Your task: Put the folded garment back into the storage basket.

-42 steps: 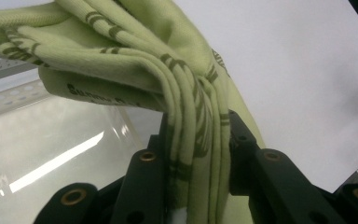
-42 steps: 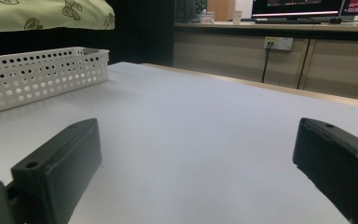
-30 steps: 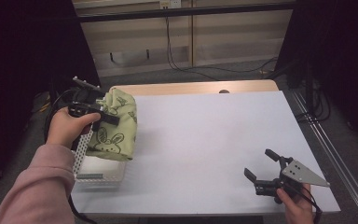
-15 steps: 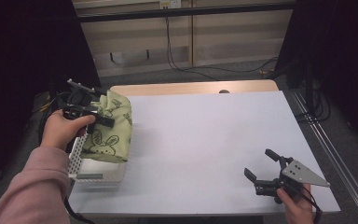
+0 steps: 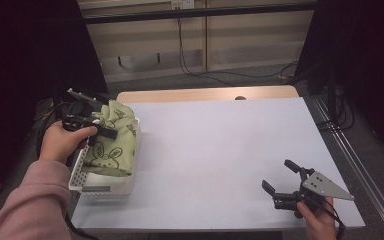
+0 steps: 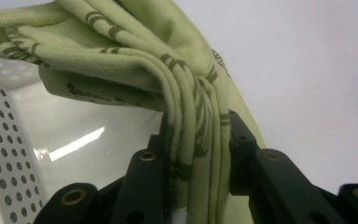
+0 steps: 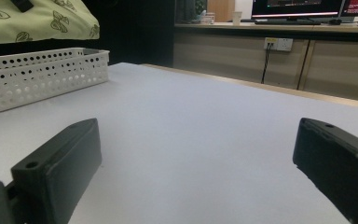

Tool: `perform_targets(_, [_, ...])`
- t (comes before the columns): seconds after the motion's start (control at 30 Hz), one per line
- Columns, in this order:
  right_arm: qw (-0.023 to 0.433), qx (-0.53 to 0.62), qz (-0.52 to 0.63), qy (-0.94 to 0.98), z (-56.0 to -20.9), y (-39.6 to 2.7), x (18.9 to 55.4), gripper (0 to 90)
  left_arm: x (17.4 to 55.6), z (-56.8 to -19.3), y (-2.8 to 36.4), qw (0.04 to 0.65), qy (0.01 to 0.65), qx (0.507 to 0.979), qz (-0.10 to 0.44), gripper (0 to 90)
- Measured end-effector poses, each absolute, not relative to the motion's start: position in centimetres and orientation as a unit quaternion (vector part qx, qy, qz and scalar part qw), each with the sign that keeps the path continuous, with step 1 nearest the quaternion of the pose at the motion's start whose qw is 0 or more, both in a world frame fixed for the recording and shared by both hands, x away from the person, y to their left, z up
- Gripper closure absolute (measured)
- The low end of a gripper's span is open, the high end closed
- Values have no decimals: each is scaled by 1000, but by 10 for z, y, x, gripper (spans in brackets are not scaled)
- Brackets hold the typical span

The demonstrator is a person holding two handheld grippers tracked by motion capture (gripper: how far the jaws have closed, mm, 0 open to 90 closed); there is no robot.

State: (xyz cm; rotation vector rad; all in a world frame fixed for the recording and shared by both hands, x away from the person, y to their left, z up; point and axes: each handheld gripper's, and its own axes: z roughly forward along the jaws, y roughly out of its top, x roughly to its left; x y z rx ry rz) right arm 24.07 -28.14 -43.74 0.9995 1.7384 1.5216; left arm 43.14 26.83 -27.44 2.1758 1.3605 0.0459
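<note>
Dark surroundings frame a pale desk [image 5: 220, 150] that takes up the middle of the high view, with wood-panelled cabinets and trailing cables across the top of the frame behind it.

At the left edge of the desk sits a white perforated basket [image 5: 105, 186]. Above it, the left hand-held gripper [image 5: 96, 129] is clamped on a light green cloth [image 5: 114, 145] printed with darker rabbit figures. In the left gripper view the two black jaws pinch a bunched stack of folds [image 6: 193, 135] between them, so the fabric hangs as a gathered bundle rather than lying flat. The cloth droops over the basket's near-right part, its lower end down inside the rim; whether it rests on the basket floor cannot be told. Gripping several layers at once looks like a way to carry the whole cloth in one go, either lifting it out of the basket or lowering it in; the pictures alone do not settle which.

Across the bare centre of the desk nothing lies in the way.

At the lower right of the high view, the right hand-held gripper [image 5: 281, 181] rests low near the desk's front edge, its jaws spread wide with nothing between them, as the right gripper view [image 7: 196, 163] confirms. It points toward the basket [image 7: 42, 74], seemingly parked and ready to help.
</note>
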Motion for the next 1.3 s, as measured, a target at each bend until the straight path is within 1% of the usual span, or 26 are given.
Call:
perform_targets(0.73, [307,378,577,656,-437,-281,241,6,433,-281,276,266,508,819,16,734])
perform_targets(1.1, [307,379,578,655,-437,-280,241,6,436,-288,279,257,504,824,27,733])
perform_targets(1.23, [308,377,576,657,-437,-281,241,6,436,-290,279,258,507,823,19,733])
perform_targets(1.27, [307,379,577,655,-437,-281,241,6,437,-290,280,255,498,828,23,733])
perform_targets(1.3, [307,379,577,655,-437,-281,241,6,436,-292,278,256,506,823,20,733])
